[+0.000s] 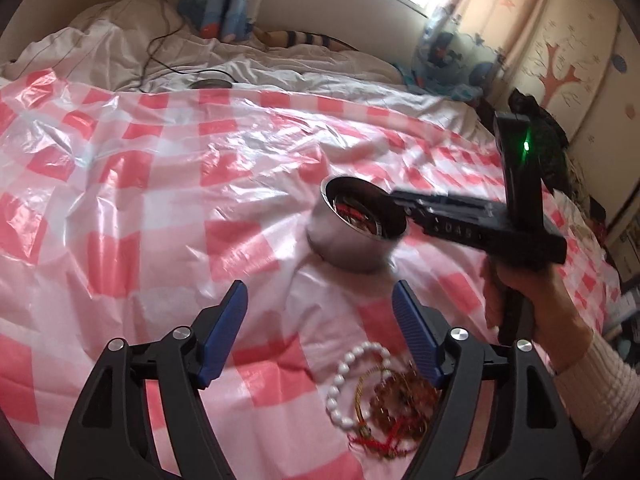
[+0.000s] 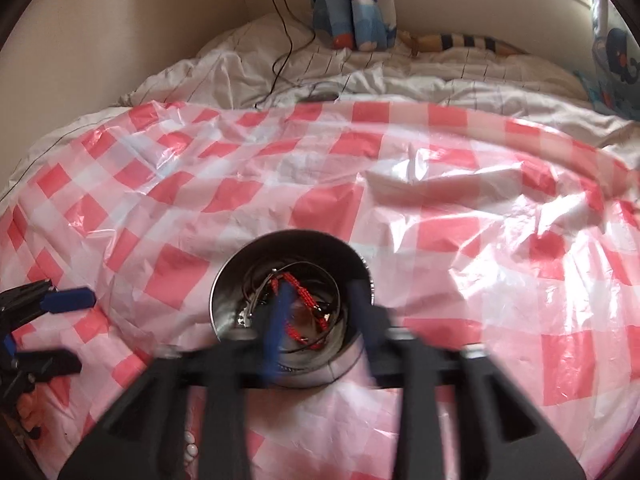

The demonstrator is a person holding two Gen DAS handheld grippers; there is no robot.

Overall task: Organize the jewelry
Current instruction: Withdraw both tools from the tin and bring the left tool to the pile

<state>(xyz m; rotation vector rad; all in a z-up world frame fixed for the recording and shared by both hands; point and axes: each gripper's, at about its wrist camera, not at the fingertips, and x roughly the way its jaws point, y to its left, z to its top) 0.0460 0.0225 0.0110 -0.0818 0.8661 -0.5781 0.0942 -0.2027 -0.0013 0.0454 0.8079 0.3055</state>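
Steel bowl (image 2: 294,304) on checked sheet (image 2: 400,208), holding a red cord (image 2: 300,300) and thin bangles (image 2: 320,280). Right gripper (image 2: 320,312) over the bowl's mouth, jaws parted, nothing gripped. Left gripper (image 1: 320,312) near the bowl, released wide, empty. White bead bracelet (image 1: 344,384) and brown beads (image 1: 400,404) outside the bowl, under left gripper.
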